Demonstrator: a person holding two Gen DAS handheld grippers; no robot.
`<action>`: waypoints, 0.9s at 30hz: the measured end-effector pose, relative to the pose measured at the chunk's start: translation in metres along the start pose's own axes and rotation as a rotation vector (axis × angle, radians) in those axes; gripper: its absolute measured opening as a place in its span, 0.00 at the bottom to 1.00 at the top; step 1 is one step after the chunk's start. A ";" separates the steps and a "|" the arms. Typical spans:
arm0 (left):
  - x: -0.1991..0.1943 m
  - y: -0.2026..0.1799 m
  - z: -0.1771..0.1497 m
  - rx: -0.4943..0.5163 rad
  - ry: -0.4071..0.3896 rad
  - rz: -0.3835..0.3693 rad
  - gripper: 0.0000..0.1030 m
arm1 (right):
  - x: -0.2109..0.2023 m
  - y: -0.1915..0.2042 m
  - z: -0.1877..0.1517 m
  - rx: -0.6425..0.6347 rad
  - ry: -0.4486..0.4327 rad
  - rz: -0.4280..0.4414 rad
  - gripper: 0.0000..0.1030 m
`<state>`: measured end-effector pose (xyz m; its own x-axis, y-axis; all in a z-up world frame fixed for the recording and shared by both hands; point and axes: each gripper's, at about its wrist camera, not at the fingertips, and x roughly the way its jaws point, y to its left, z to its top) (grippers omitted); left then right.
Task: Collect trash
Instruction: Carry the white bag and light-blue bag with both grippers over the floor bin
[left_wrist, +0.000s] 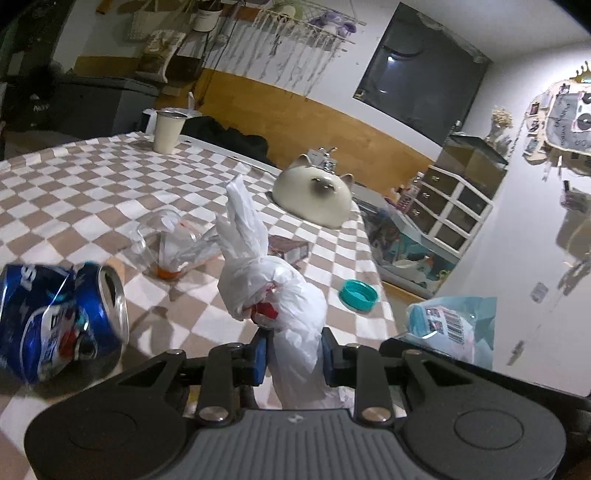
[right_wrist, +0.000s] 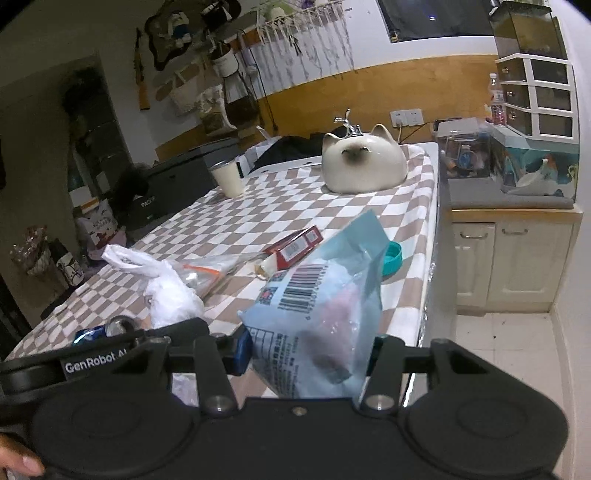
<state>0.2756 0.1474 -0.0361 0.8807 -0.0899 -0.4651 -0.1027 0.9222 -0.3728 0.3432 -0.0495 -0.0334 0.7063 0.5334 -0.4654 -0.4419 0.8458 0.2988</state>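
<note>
Checkered tablecloth (right_wrist: 314, 206); claw (right_wrist: 310, 354) marked "GenRobot.AI"

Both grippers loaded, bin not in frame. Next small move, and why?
Probably lift both clear of the table together. The left gripper is shut on the white bag, the right gripper on the blue packet. The can, cap and red box remain.

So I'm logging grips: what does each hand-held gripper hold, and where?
Left hand-held gripper: white plastic bag, pinched below its knot. Right hand-held gripper: light-blue barcoded packet, gripped at its lower end.
</note>
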 end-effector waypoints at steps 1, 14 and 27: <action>-0.005 0.001 -0.002 -0.005 0.003 -0.007 0.29 | -0.004 0.001 -0.001 0.000 -0.001 0.002 0.49; -0.061 -0.006 -0.029 0.060 0.019 0.055 0.29 | -0.056 0.017 -0.026 -0.035 -0.020 -0.040 0.49; -0.106 -0.034 -0.048 0.146 0.000 0.095 0.29 | -0.125 0.018 -0.051 -0.062 -0.075 -0.091 0.49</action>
<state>0.1633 0.1076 -0.0121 0.8700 0.0004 -0.4931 -0.1174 0.9714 -0.2064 0.2188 -0.1002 -0.0125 0.7836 0.4543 -0.4237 -0.4056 0.8908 0.2049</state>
